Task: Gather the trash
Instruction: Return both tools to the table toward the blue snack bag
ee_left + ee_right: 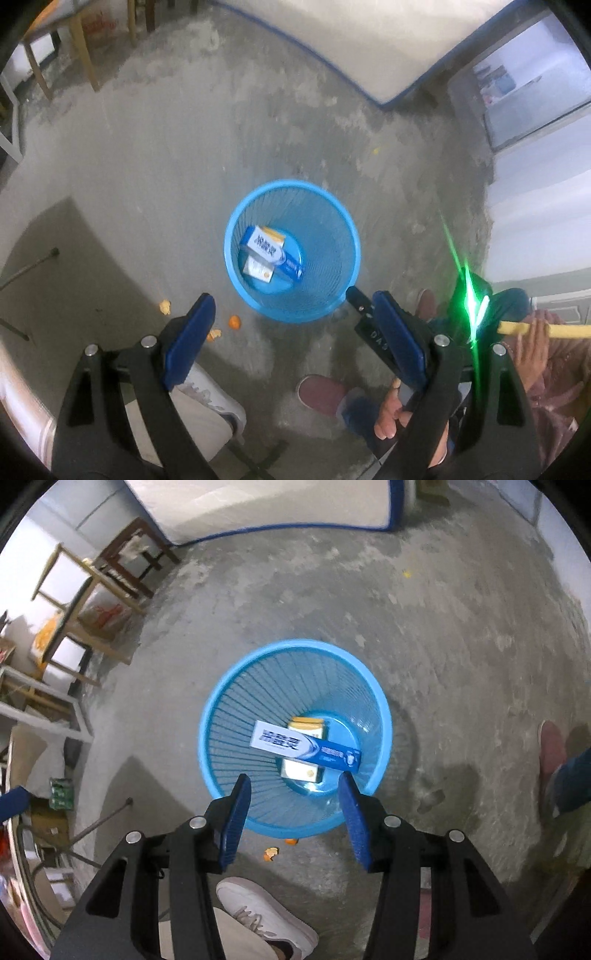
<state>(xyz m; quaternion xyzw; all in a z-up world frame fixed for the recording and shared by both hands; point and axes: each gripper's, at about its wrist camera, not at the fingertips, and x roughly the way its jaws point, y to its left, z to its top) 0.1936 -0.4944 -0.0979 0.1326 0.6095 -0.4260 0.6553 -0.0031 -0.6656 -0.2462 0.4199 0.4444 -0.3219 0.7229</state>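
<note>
Right wrist view: jaws of right gripper (293, 816) part-open, empty, above blue bin (221, 709) holding toothpaste box (306, 747). Left gripper (291, 332) wide, empty. Next: orange peel (233, 322) left of bin, needing a low reach.

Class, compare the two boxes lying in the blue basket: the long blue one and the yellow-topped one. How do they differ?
The long blue box is slim and blue and white; the yellow-topped box is shorter, wider, white and yellow. The blue box lies on top, crossing the yellow-topped box, which is partly hidden. Both lie in the bottom of the basket.
</note>
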